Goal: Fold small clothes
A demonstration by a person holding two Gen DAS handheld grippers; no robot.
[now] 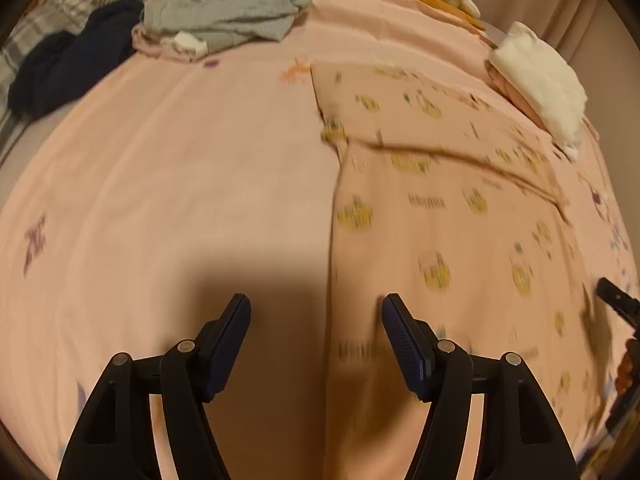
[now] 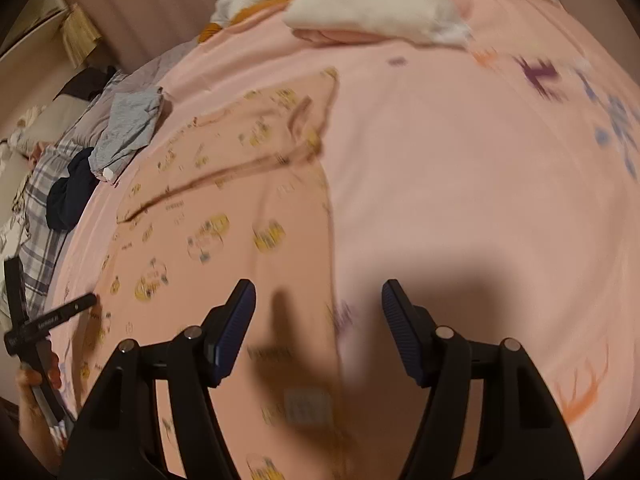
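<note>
From my left wrist camera I saw the left gripper [image 1: 316, 308] with its jaws standing wide and nothing between them, hanging over the left edge of the peach cotton garment printed with small yellow figures [image 1: 440, 200]. That garment lay spread flat on the pale pink bedsheet [image 1: 180, 168], with a fold line running across its upper part. My right gripper [image 2: 319, 294] was also parted wide and empty — it hovered over the garment's other long edge, its shadow falling on the cloth and sheet below. Both views were smeared, so the print was probably cartoon figures, though I could not make it out. Farther up the bed sat a loose pile: a crumpled grey knit top [image 1: 228, 8] beside a dark navy bundle of fabric [image 1: 68, 68]. A folded white fleecy item [image 1: 540, 76] rested near the garment's far corner — apart from it, on a thin pink piece.
</note>
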